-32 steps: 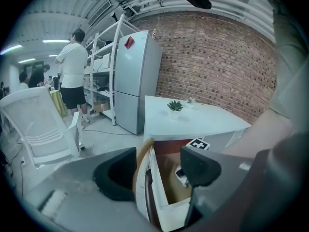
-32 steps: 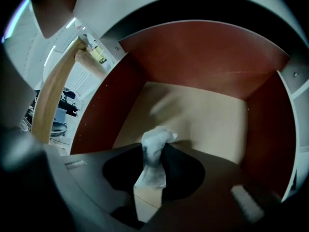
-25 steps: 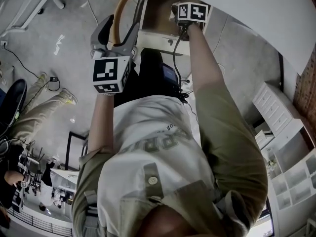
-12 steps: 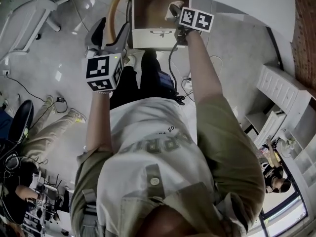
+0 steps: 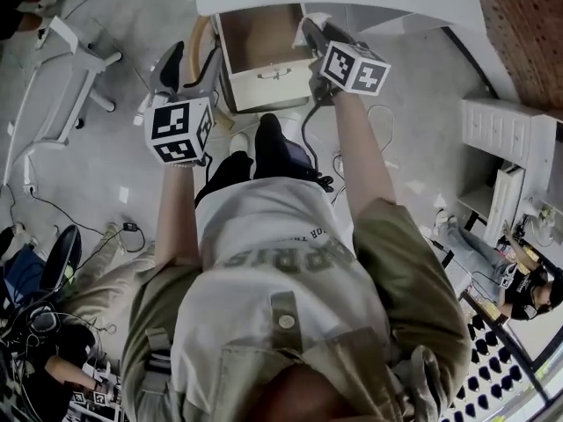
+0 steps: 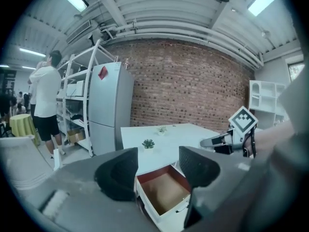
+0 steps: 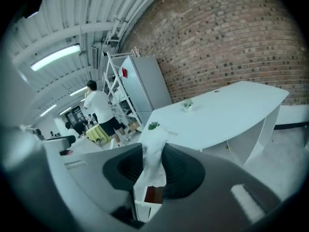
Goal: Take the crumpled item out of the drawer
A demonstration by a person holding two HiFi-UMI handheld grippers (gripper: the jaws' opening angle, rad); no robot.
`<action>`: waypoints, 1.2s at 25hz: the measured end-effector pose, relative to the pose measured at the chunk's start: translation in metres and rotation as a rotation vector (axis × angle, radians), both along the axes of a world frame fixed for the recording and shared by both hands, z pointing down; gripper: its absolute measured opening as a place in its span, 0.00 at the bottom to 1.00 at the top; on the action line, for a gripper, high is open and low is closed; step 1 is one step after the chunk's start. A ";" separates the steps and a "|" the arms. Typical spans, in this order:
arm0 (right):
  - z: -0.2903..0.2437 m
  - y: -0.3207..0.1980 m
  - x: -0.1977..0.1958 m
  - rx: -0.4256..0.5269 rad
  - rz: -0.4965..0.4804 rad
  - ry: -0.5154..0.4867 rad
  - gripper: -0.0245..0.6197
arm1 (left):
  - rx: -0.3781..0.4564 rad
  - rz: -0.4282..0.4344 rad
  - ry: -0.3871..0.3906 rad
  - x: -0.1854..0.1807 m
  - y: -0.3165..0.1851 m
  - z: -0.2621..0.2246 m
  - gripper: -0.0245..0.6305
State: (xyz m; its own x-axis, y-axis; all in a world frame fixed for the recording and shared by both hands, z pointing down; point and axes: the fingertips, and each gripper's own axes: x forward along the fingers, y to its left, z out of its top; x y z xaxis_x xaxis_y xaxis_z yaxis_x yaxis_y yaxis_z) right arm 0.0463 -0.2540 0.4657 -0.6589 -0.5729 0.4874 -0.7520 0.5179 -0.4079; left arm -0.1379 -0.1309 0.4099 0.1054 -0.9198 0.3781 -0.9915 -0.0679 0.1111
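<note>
The white drawer (image 5: 264,76) stands pulled open under the tabletop, and its brown inside (image 6: 165,191) shows nothing in it. My right gripper (image 5: 314,35) hovers at the drawer's right front corner, shut on a white crumpled item (image 7: 153,159) that sticks up between its jaws. My left gripper (image 5: 189,60) hangs left of the drawer, over the floor. Its jaws are closing with nothing between them and still stand wide apart (image 6: 157,170). In the left gripper view the right gripper (image 6: 227,141) shows beyond the drawer.
A white table (image 6: 166,135) with small potted plants (image 6: 148,143) carries the drawer. Behind it stand a grey fridge (image 6: 110,111), open shelves and a brick wall (image 6: 193,91). A person in a white shirt (image 6: 46,98) stands at the left. Cables and a white shelf unit (image 5: 506,143) flank me.
The head view has swung, so the whole drawer now shows. My right gripper has drawn back from over the drawer to its right front corner. The left gripper stays left of it.
</note>
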 end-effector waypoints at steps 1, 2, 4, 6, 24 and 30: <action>-0.015 0.005 0.004 0.025 0.018 -0.018 0.19 | 0.011 0.009 -0.006 0.001 0.001 -0.007 0.46; -0.029 0.011 0.010 0.047 0.037 -0.029 0.19 | 0.023 0.017 -0.012 0.002 0.002 -0.014 0.46; -0.053 0.022 0.019 0.101 0.072 -0.038 0.19 | 0.051 0.035 -0.027 0.003 0.003 -0.027 0.43; -0.075 0.031 0.026 0.164 0.102 -0.043 0.19 | 0.079 0.055 -0.042 0.005 0.003 -0.038 0.40; -0.170 0.108 0.060 0.487 0.222 -0.005 0.19 | 0.180 0.122 -0.119 0.031 0.020 -0.084 0.14; -0.182 0.117 0.067 0.539 0.241 -0.003 0.19 | 0.200 0.122 -0.136 0.033 0.020 -0.091 0.05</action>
State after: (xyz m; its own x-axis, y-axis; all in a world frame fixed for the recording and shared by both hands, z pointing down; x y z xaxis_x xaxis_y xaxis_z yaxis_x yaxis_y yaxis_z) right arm 0.1133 -0.1371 0.2838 -0.4802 -0.8732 0.0838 -0.8735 0.4672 -0.1370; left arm -0.1051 -0.1111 0.3188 0.1805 -0.9613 0.2083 -0.9795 -0.1949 -0.0505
